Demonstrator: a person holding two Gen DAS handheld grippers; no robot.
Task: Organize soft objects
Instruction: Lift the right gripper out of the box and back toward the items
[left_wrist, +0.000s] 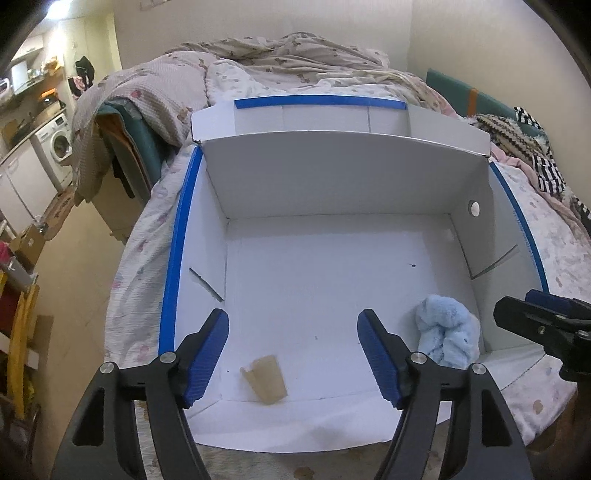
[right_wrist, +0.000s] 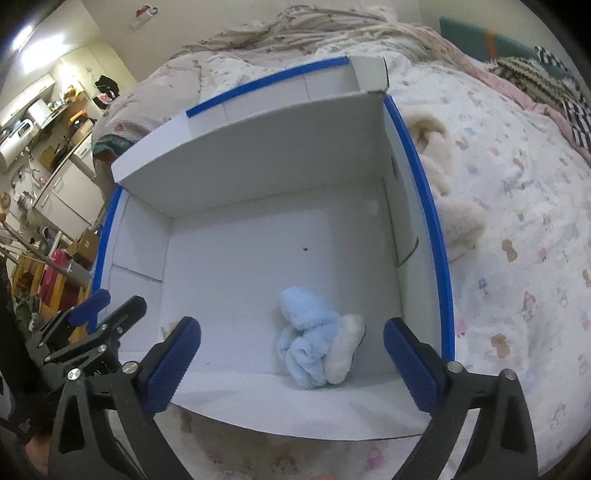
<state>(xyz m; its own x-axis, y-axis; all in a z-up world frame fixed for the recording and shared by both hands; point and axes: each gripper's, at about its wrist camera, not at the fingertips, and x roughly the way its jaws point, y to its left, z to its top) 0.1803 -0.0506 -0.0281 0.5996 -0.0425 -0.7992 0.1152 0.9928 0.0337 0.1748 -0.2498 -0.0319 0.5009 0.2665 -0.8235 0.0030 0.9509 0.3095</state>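
Bed (right_wrist: 517, 221) w/ box (right_wrist: 439, 236), plush (right_wrist: 458, 218)

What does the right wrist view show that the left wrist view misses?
Only the right wrist view shows the cream plush toy lying on the bedspread outside the box's right wall. Only the left wrist view clearly shows the beige scrap on the box floor near the front. Both show the white box, the light blue soft item inside it, and the open left gripper and right gripper, holding nothing.
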